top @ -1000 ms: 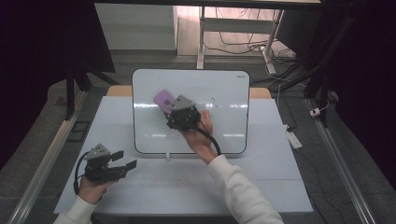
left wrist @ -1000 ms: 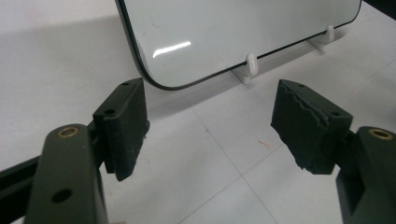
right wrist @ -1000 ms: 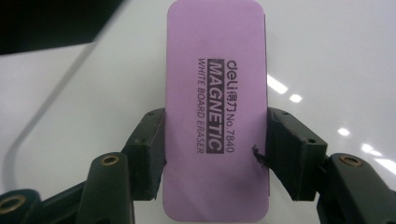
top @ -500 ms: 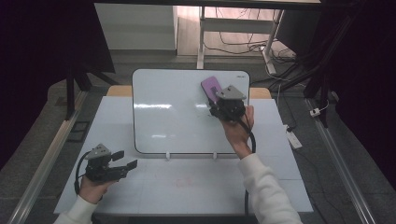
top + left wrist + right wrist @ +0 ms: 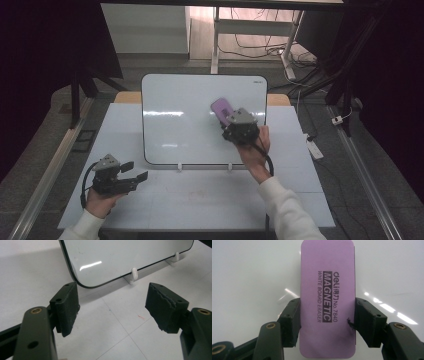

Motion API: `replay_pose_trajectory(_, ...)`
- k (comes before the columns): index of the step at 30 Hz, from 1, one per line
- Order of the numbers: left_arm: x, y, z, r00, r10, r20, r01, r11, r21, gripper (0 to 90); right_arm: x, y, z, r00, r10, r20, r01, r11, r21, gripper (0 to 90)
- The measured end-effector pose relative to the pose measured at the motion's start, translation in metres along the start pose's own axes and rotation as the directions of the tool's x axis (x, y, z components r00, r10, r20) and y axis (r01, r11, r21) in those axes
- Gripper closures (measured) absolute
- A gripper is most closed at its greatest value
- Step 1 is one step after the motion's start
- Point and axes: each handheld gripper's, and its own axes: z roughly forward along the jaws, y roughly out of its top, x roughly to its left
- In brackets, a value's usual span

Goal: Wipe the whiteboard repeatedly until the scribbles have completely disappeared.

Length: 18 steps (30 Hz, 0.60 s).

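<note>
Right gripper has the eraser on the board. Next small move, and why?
Probably sweep the purple eraser leftward over the whiteboard. The right gripper is clamped on its sides over the board's right part; the left gripper sits open on the table.

Eraser on the whiteboard

A purple magnetic whiteboard eraser, a rounded rectangle printed "deli MAGNETIC WHITE BOARD ERASER No.7840", lies flat against the whiteboard, clamped by its long sides in the right gripper. It sits on the board's right half, tilted up-left. The board, white, glossy, dark-edged, with rounded corners, rests on two white clips on the table
</note>
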Motion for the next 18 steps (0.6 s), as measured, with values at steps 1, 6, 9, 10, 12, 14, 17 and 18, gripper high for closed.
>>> replay_pose_trajectory(1,0.0,0.0,0.0,1.0,0.0,0.0,0.0,1.0,0.001,27.5,-0.008,0.004,0.0,0.9997,0.014,0.017,-0.014,1.0,-0.005,40.9)
replay_pose_trajectory(6,0.0,0.0,0.0,1.0,0.0,0.0,0.0,1.0,0.001,27.5,-0.016,0.018,0.007,0.9985,0.044,0.032,-0.044,0.999,-0.014,40.9)
replay_pose_trajectory(9,0.0,0.0,0.001,1.0,-0.001,0.001,0.001,1.0,0.004,27.5,0.008,0.02,0.011,0.9999,0.001,-0.012,-0.001,1.0,-0.01,40.9)
replay_pose_trajectory(10,0.0,0.0,0.001,1.0,0.0,0.002,0.0,1.0,0.004,27.4,0.019,0.019,0.013,0.9992,-0.025,-0.032,0.025,1.0,-0.005,40.9)
replay_pose_trajectory(12,-0.001,0.0,0.001,1.0,0.002,0.0,-0.002,1.0,0.004,27.4,0.044,0.016,0.016,0.9946,-0.084,-0.062,0.084,0.996,-0.007,40.9)
replay_pose_trajectory(14,-0.001,0.0,0.001,1.0,0.002,0.0,-0.002,1.0,0.003,27.4,0.065,0.012,0.018,0.9881,-0.125,-0.09,0.124,0.992,-0.011,40.9)
replay_pose_trajectory(17,0.0,0.0,0.001,1.0,0.002,-0.001,-0.002,1.0,0.002,27.4,0.086,0.006,0.018,0.9797,-0.166,-0.113,0.165,0.986,-0.014,40.9)
replay_pose_trajectory(18,0.0,0.0,0.001,1.0,0.001,0.0,-0.001,1.0,0.001,27.4,0.088,0.005,0.018,0.9774,-0.183,-0.105,0.183,0.983,-0.016,40.9)
